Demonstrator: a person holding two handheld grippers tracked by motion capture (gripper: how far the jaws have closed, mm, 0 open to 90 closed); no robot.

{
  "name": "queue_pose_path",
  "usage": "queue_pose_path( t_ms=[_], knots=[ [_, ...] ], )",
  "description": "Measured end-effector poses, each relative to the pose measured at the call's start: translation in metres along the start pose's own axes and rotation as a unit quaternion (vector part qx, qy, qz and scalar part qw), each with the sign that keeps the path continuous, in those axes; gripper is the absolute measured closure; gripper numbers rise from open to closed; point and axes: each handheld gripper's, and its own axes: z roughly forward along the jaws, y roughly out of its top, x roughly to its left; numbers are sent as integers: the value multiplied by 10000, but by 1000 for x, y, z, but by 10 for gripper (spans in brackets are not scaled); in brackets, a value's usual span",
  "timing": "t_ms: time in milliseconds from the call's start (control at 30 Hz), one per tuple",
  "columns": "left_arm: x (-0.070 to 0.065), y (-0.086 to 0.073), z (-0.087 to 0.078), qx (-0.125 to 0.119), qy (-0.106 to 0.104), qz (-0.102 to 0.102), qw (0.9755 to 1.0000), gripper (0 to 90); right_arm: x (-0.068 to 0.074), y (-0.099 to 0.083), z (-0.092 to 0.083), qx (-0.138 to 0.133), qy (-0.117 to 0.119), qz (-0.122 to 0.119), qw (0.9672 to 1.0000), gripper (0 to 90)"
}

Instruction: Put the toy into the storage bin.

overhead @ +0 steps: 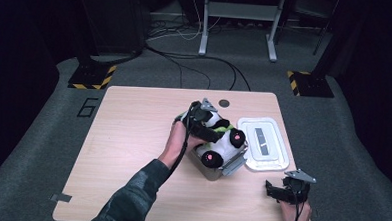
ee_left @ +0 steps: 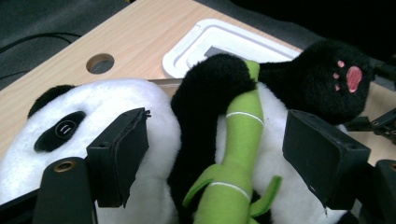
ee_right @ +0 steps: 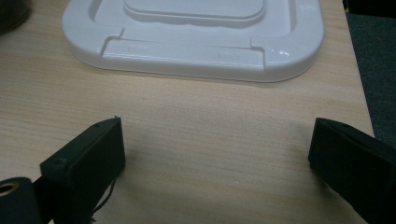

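A: Where's the plush panda (overhead: 218,136)?
B: Sitting in the metal box (overhead: 220,166) mid-worktop (overhead: 132,138), green bamboo (ee_left: 233,154) across its belly.
A: And the left tool (ee_left: 215,154)?
B: Jaws apart around the panda, pads clear of it.
A: The right tool (ee_right: 215,158)?
B: Wide apart over bare wood, near the white lid (ee_right: 196,42).

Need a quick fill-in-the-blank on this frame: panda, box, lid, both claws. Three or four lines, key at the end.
1. The panda sits in a metal ____.
2. The plush stick against its belly is ____ in colour.
3. The white lid lies flat on the ____.
4. The right claw stands open, holding ____.

Missing words: box; green; table; nothing
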Motion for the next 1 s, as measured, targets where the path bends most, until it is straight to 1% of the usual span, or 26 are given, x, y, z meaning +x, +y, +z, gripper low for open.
queue_pose_path(
  t_ms=[100,167,233,267,333,400,433,500,567,600,633,667,767,800,900,933,1000],
  knots=[
    [-3,-3,6,75,95,13,9999,213,0,0,0,-3,0,2,10000,31],
    [-5,-8,13,152,173,-37,9997,213,0,0,0,-6,0,1,10000,31],
    [-4,-9,15,195,166,-63,9997,213,0,0,0,-5,0,0,10000,32],
    [-1,-12,19,197,135,-158,9996,213,0,0,0,-5,0,3,10000,32],
    [1,-12,19,200,111,-185,9996,213,0,0,0,-5,0,3,10000,31],
    [1,-11,15,149,88,-207,9996,214,0,0,0,-5,0,3,10000,31],
    [1,-10,11,109,82,-192,9997,211,0,0,0,-5,0,4,10000,31],
    [0,-8,4,35,33,-235,9997,191,0,0,0,-3,2,2,10000,31],
    [-2,-6,-5,-30,32,-178,9998,191,0,0,0,-1,2,2,10000,31],
    [-4,-6,-6,0,30,-178,9998,190,0,0,0,-2,3,-1,10000,31],
    [-5,-6,-7,86,49,-129,9999,191,0,0,0,-3,3,-2,10000,31],
    [-6,-8,-4,234,71,-130,9996,192,0,0,0,-2,3,-2,10000,31],
    [-9,-13,7,476,84,-205,9986,191,0,0,0,-3,-2,1,10000,32],
    [-9,-16,10,482,89,-281,9984,191,0,0,0,-4,1,3,10000,32],
    [-8,-19,14,486,99,-332,9982,192,0,0,0,-4,-2,1,10000,32],
    [-10,-19,16,532,129,-320,9980,193,0,0,0,-3,4,-3,10000,32],
    [-14,-19,20,673,250,-172,9973,194,0,0,0,-3,6,-3,10000,32]
  ],
)
